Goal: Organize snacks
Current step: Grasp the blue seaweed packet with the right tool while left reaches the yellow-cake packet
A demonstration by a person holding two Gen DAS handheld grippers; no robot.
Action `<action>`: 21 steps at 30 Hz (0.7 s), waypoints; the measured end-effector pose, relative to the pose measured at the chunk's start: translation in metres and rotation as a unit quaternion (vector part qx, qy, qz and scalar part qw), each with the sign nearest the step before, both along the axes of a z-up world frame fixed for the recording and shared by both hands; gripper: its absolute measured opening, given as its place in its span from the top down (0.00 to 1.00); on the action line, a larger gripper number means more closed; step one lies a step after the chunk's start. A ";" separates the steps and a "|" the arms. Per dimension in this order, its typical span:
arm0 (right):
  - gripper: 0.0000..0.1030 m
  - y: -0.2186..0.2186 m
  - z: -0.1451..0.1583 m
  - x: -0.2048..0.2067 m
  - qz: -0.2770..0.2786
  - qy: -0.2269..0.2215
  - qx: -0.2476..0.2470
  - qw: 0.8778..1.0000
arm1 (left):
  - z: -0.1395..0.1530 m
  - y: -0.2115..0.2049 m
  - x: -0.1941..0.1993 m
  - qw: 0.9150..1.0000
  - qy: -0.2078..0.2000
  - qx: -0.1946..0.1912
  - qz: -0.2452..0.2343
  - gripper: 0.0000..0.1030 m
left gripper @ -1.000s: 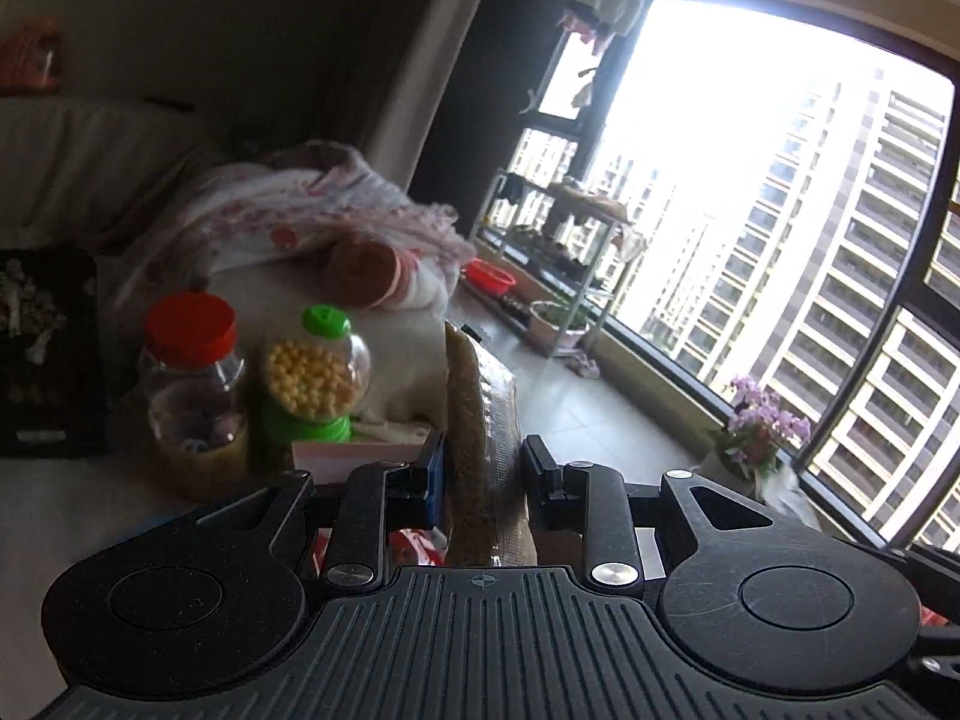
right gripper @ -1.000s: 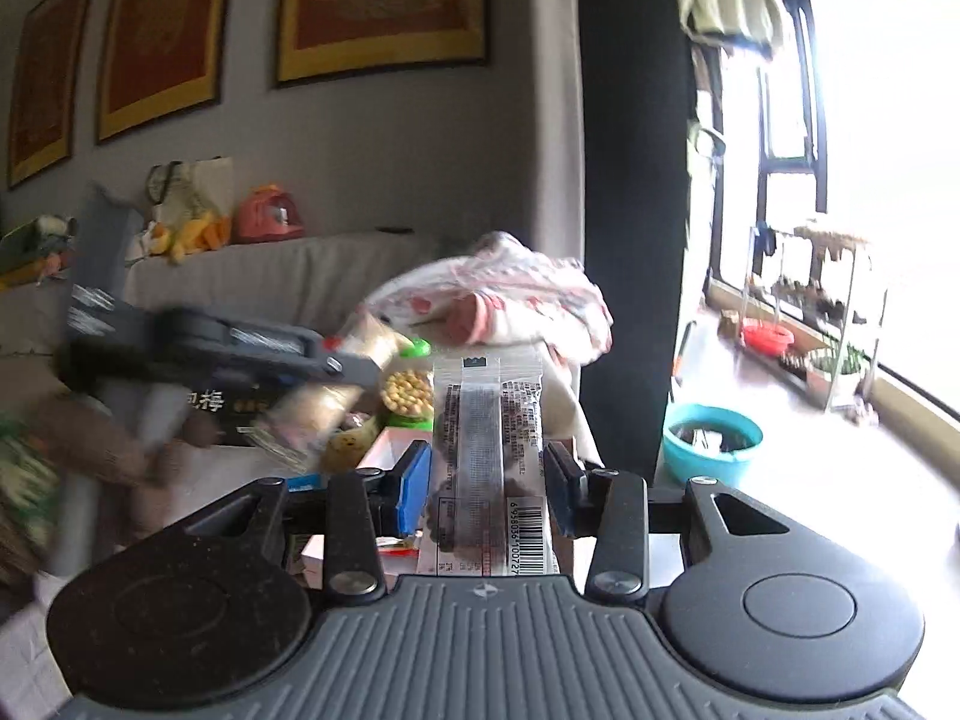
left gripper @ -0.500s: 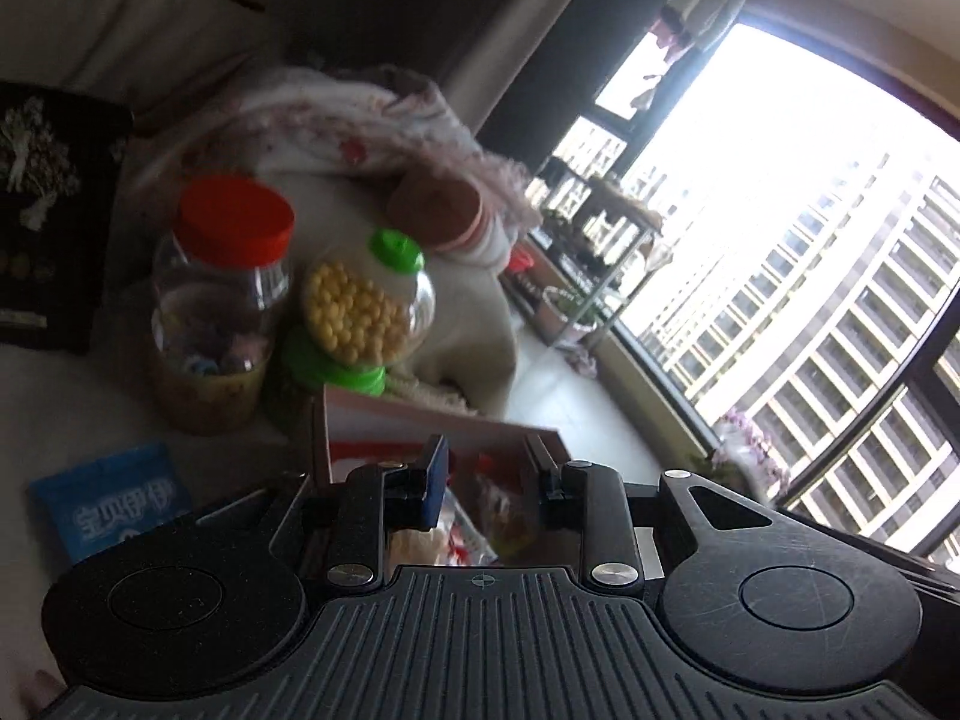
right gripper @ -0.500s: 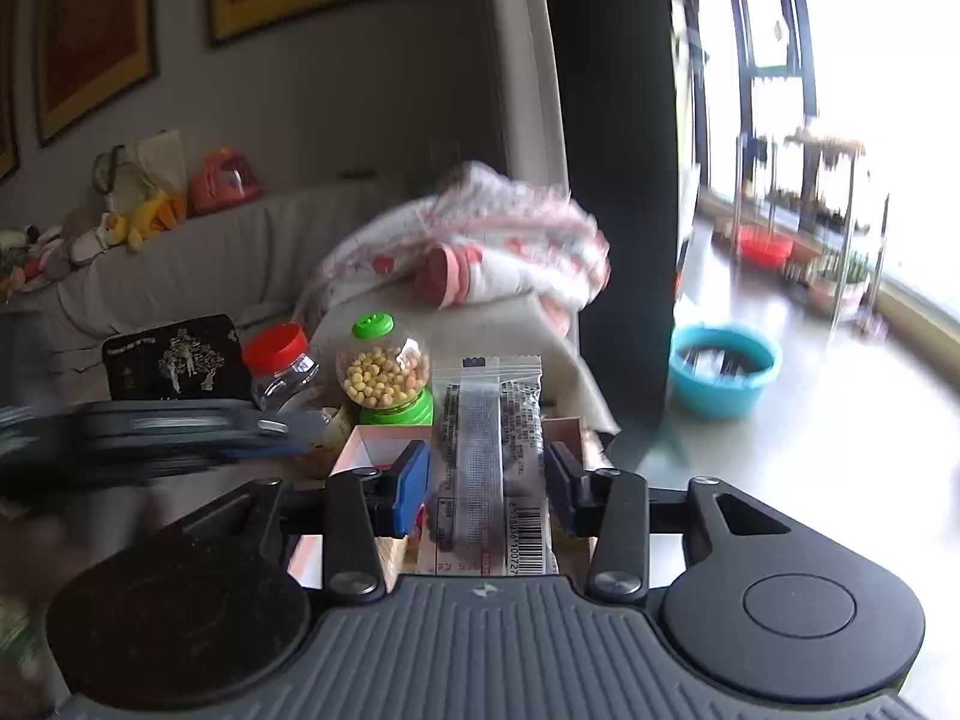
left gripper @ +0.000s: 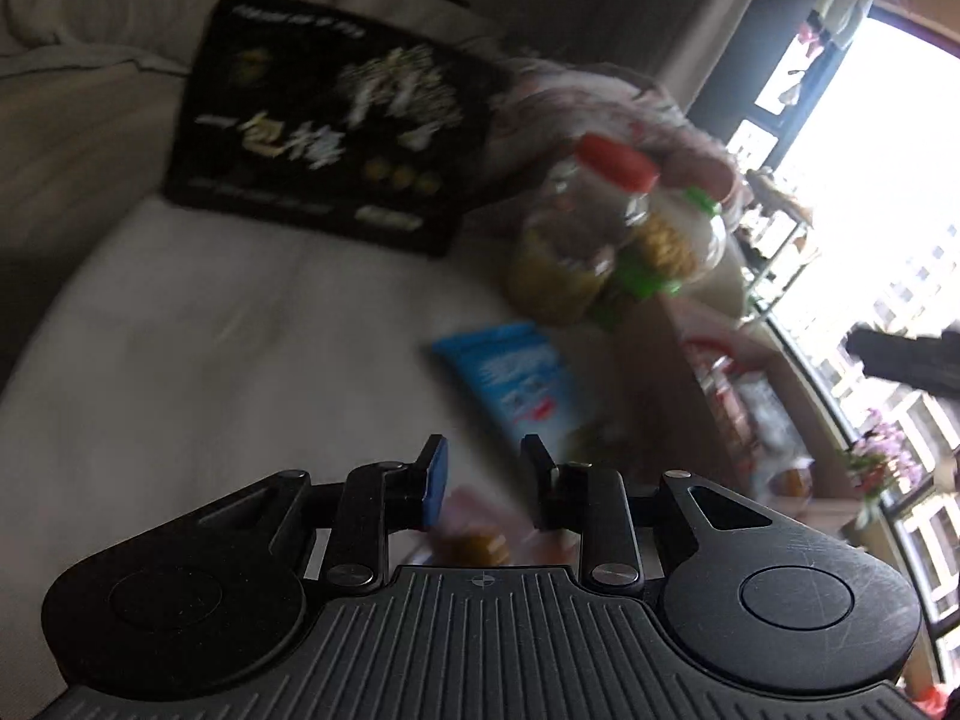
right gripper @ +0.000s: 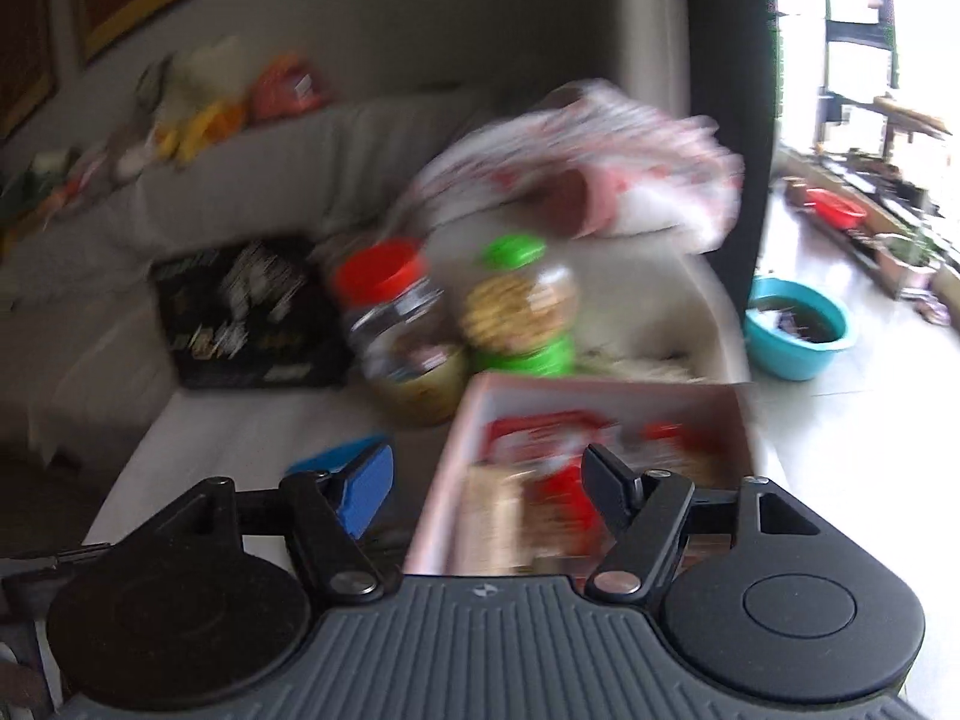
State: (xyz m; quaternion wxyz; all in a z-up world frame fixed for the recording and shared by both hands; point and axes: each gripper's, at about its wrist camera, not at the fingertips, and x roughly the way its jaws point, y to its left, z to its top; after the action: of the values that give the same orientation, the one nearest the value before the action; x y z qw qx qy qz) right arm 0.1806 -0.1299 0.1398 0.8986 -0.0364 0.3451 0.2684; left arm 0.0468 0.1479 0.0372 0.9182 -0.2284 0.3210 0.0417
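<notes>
Tongs first: right gripper [right gripper: 487, 483] has its jaws spread wide, nothing between them. It hangs over the near end of the pink box [right gripper: 456, 456], which sits right under and ahead of the jaws with red-and-white snack packs [right gripper: 540, 438] lying inside. Left gripper [left gripper: 485, 465] has jaws apart with a narrower gap, also holding nothing; something orange and pinkish shows blurred beneath it, can't tell what.

Just ahead of the left jaws, slightly right, a blue packet [left gripper: 516, 378] lies flat on the white cushion [left gripper: 210, 372]. In the right wrist view the same packet peeks out behind that gripper's blue left pad.

Further out, 2 jars stand side by side, touching or nearly so: red-lid jar [right gripper: 402, 330] on the left, green-lid jar [right gripper: 519, 306] with yellow balls on the right, both just past the box's far edge.

Beyond those, left, a black box [left gripper: 324, 120] with pale lettering leans against the sofa back. Far right, a floral blanket [right gripper: 588, 162] is bunched up. Both views are motion-blurred.
</notes>
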 end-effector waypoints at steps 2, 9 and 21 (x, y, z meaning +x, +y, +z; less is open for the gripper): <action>0.31 0.037 -0.012 0.002 0.028 0.019 -0.018 0.999 | -0.005 0.003 -0.012 1.000 0.002 0.002 0.001 0.71; 0.30 0.157 -0.073 0.040 0.068 0.082 -0.113 0.988 | -0.016 0.021 -0.047 0.999 0.013 -0.052 0.005 0.71; 0.18 0.178 -0.114 0.056 0.048 0.161 -0.099 0.981 | -0.041 0.046 -0.076 0.993 0.005 -0.118 0.010 0.71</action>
State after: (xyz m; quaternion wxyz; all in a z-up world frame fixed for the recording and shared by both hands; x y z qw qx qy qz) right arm 0.2366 0.0483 0.0258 0.8091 -0.0982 0.5083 0.2783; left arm -0.0291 0.1942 -0.0038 0.8828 -0.3381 0.3259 0.0140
